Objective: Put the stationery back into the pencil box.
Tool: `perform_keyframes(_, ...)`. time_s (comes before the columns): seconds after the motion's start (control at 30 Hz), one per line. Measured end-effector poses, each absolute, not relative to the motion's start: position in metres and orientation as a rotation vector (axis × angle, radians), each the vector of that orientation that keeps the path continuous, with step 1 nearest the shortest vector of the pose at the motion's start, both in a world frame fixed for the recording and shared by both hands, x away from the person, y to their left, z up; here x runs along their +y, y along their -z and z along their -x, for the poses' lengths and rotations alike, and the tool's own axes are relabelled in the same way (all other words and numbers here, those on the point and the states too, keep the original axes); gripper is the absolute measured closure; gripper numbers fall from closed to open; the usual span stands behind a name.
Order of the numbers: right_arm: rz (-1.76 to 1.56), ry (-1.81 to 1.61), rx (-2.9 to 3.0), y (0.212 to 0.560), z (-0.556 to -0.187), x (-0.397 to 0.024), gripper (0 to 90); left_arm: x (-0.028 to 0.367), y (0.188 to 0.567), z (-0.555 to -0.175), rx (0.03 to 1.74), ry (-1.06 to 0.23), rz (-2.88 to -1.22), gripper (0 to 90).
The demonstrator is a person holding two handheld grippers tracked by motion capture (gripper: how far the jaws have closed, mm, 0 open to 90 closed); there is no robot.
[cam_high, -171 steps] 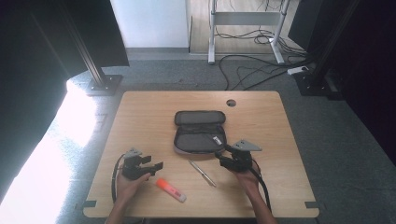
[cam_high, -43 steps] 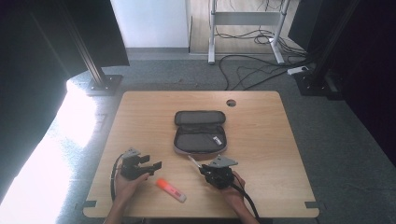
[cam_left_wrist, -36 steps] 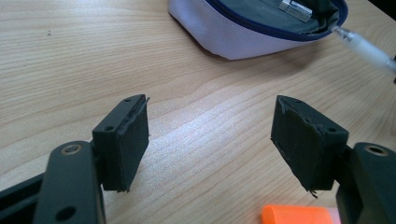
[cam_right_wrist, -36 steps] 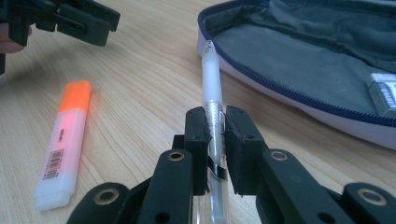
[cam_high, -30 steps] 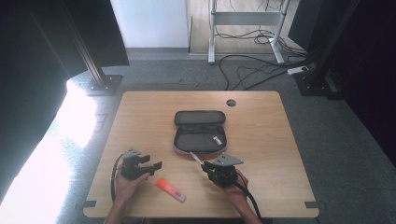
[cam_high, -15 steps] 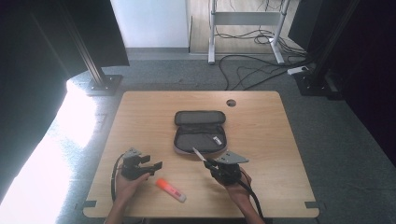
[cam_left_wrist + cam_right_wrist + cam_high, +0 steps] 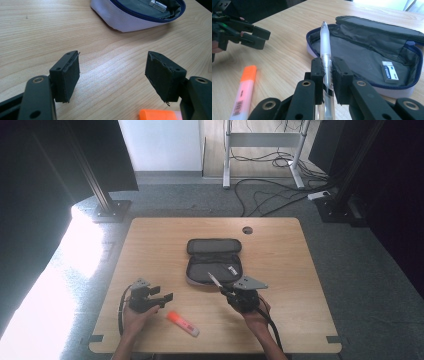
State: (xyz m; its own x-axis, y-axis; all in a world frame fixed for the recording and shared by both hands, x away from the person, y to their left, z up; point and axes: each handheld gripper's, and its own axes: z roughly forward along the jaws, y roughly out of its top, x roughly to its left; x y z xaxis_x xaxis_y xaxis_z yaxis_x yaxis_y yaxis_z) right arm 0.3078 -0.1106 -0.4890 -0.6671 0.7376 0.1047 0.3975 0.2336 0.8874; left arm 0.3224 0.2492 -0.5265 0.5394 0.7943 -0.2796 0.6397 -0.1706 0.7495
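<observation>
There is one pen (image 7: pixel 325 57), and the right gripper (image 7: pixel 327 68) holds it tight between its two black pads. The pen is clear and whitish, and its tip sticks up over the front edge of the one open pencil case (image 7: pixel 372 53). The case is grey inside with a blue zip edge, and it lies on the wooden worktop (image 7: pixel 280 245). In the case lies one small white eraser (image 7: pixel 390 71), and the word on it seems to read "ERASER". One orange highlighter (image 7: pixel 245 91) lies flat on the worktop, well apart from the case. It has a small barcode sticker near one end. The left gripper (image 7: pixel 113 75) rests low over the worktop with its pads wide apart and nothing between them. The highlighter lies just beside it.
</observation>
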Motion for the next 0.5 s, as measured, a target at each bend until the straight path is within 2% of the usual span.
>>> perform_keyframes(0.5,-1.106,-1.391,2.143,0.480,-0.335,-0.123,78.6,0.249,0.526,-0.322,1.166,-0.214,-1.886,28.3)
